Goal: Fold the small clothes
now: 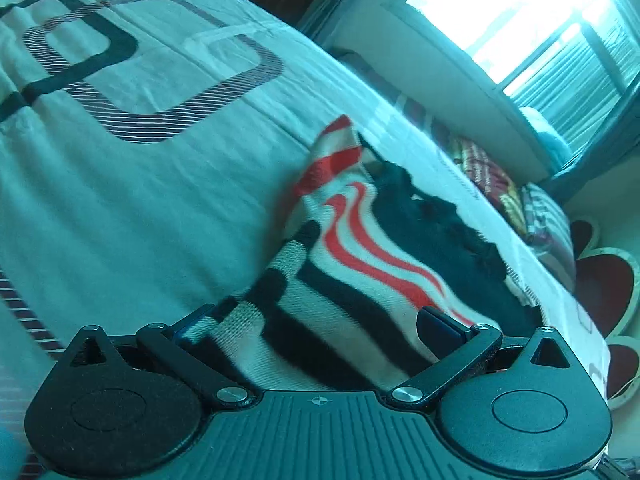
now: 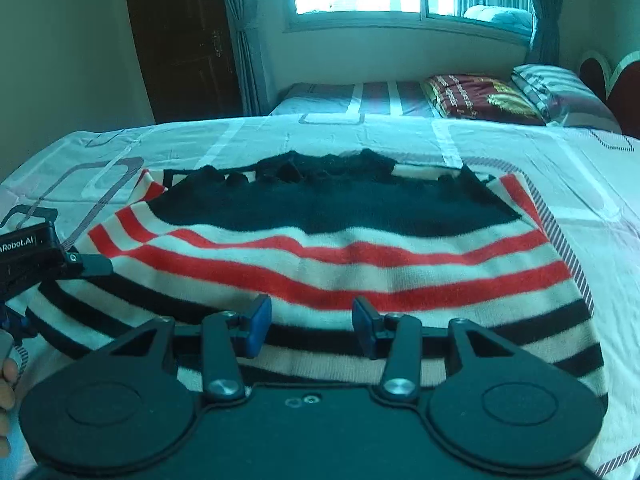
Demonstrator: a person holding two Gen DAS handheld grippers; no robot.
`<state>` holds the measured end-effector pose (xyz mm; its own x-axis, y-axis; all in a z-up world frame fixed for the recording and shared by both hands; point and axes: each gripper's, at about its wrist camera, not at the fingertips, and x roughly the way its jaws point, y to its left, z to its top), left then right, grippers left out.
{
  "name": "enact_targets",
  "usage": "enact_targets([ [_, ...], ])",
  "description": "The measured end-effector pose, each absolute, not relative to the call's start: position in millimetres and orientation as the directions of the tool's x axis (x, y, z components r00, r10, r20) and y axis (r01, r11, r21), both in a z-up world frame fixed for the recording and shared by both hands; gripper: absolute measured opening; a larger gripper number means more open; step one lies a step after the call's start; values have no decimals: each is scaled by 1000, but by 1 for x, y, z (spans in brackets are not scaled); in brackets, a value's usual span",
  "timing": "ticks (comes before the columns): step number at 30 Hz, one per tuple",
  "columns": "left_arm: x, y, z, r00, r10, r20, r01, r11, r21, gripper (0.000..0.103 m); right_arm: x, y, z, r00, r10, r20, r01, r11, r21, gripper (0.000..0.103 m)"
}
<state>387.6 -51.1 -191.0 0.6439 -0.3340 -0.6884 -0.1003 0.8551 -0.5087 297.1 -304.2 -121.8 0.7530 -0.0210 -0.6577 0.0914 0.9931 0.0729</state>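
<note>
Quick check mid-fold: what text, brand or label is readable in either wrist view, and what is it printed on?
"nRobot.AI", cut off at the picture's left edge: white letters on the black body of the left gripper, seen in the right wrist view.
Gold pattern on the dark red folded cloth near the pillow: too blurred to read as text.
Striped knit sweater: no lettering visible.

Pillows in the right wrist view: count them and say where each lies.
2. A dark red patterned pillow lies at the bed's far right; a striped pillow lies right of it, against the headboard. More may be hidden.

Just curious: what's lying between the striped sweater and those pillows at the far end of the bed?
Only bare patterned bedspread between sweater and pillows; the right wrist view shows it.
</note>
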Motion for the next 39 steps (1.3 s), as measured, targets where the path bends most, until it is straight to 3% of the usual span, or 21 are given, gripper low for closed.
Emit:
enact_targets([
  [2, 391, -53, -193, 659, -345, -668, -102, 839, -535, 102, 302, -304, -123, 753, -24, -658, 91, 994, 68, 44],
  [3, 392, -53, -193, 665, -354, -658, -105, 827, -552, 89, 304, -305, -124, 751, -28, -659, 95, 993, 66, 44],
  [5, 395, -54, -195, 665, -365, -652, -119, 809, -575, 78, 306, -309, -126, 749, -37, -662, 109, 992, 67, 44],
  [7, 397, -51, -196, 665, -376, -645, -142, 784, -604, 73, 308, -314, -124, 758, -52, -650, 127, 990, 69, 44],
  [10, 400, -45, -200, 659, -398, -638, -174, 745, -644, 56, 314, -318, -122, 763, -68, -643, 144, 987, 67, 44],
  [13, 405, -46, -203, 649, -397, -649, -148, 771, -620, 45, 322, -314, -129, 747, -62, -662, 124, 991, 46, 43],
  [16, 404, -44, -206, 647, -410, -643, -129, 772, -622, 44, 327, -310, -135, 738, -68, -671, 113, 993, 24, 46],
  [23, 358, -43, -207, 667, -446, -597, -143, 710, -690, 84, 321, -319, -135, 750, -29, -660, 103, 992, 73, 46],
  [27, 353, -50, -210, 698, -424, -578, -131, 717, -685, 84, 320, -320, -135, 755, -22, -655, 99, 992, 82, 46],
  [29, 367, -48, -212, 709, -419, -567, -148, 698, -700, 76, 318, -321, -135, 758, -21, -652, 100, 991, 85, 46],
  [33, 391, -46, -220, 719, -402, -567, -180, 681, -710, 45, 317, -322, -135, 768, -29, -640, 106, 991, 83, 45],
  [39, 398, -50, -223, 720, -395, -570, -199, 670, -716, 35, 323, -318, -136, 777, -55, -628, 109, 993, 48, 43],
])
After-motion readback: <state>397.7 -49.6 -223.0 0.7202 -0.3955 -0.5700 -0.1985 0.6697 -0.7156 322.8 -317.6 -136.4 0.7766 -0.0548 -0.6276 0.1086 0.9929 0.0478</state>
